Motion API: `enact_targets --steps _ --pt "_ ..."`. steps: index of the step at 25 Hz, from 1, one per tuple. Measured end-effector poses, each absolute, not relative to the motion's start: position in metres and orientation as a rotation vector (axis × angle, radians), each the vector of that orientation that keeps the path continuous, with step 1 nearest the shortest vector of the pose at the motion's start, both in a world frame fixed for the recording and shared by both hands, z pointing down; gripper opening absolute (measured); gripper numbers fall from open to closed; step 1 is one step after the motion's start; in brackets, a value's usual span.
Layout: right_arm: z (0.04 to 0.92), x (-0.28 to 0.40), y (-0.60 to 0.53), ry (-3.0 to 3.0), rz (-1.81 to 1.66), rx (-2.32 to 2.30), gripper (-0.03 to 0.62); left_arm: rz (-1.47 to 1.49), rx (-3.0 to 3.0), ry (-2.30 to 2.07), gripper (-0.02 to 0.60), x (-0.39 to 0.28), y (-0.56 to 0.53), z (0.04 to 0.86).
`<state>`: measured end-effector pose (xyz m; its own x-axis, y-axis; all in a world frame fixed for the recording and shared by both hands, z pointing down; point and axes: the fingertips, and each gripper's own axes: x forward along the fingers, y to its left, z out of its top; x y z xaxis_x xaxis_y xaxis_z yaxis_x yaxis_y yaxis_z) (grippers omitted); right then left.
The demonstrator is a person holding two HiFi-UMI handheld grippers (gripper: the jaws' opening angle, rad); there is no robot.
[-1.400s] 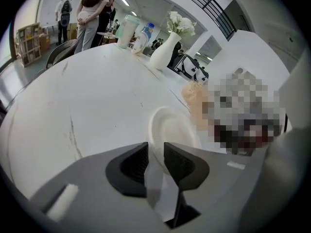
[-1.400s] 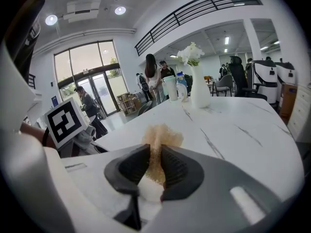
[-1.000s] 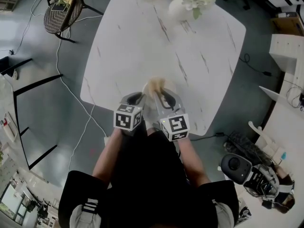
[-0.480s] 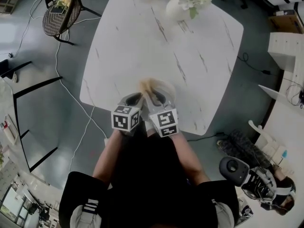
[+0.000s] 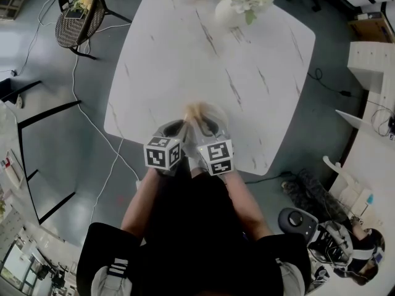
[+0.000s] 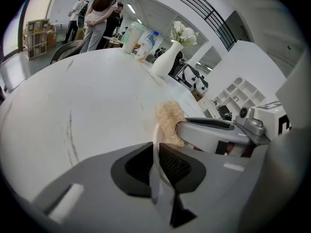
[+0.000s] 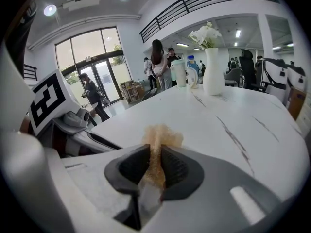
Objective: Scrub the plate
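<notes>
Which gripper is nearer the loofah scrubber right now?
Right. The right gripper clamps the loofah scrubber between its jaws. The left gripper, jaws closing on the plate, sits just short of it, not touching.

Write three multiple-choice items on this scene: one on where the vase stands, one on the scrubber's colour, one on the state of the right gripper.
1. Where on the table does the vase stand?
A. at its far end
B. at its near edge
C. at its middle

2. What colour is the scrubber?
A. blue
B. tan
C. black

3. In what state is the right gripper?
A. open and empty
B. shut on the scrubber
C. out of every view

Answers:
1. A: the head view shows the vase at the end of the table opposite the person.
2. B: the fibrous tuft is pale tan in both gripper views.
3. B: the right gripper view shows the scrubber pinched between both pads.
</notes>
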<state>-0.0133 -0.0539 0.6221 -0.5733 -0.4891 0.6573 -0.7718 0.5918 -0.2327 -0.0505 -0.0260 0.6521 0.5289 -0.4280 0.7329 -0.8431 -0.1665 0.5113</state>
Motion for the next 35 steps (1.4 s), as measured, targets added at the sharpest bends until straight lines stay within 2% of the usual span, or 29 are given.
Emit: enact_targets --steps 35 --pt "0.623 0.084 -0.048 -2.126 0.714 1.264 0.076 0.524 1.791 -1.127 0.041 -0.050 -0.025 0.647"
